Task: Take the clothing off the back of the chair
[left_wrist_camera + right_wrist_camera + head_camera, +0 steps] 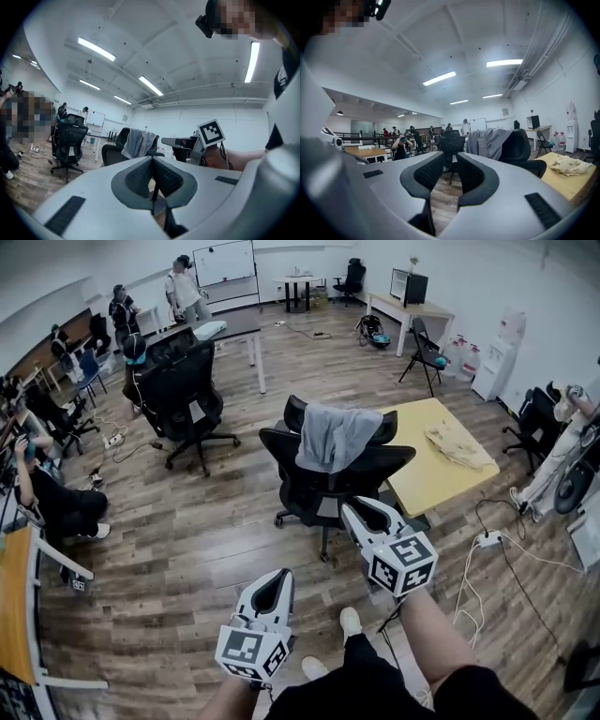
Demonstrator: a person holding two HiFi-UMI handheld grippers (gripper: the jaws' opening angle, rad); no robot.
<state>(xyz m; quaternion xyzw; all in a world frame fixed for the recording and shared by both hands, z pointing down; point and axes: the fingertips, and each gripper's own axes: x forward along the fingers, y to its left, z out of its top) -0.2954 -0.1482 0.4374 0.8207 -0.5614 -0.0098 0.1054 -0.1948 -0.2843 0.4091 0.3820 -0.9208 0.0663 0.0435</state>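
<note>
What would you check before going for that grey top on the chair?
1. Top draped over the chair back, in view: ok.
2. Right gripper open: ok, jaws slightly apart, nothing between them.
3. Left gripper open: not ok, jaws together.
4. Grippers at the top: not ok, both short of the chair.
5. Top free of snags on the chair: cannot tell.
</note>
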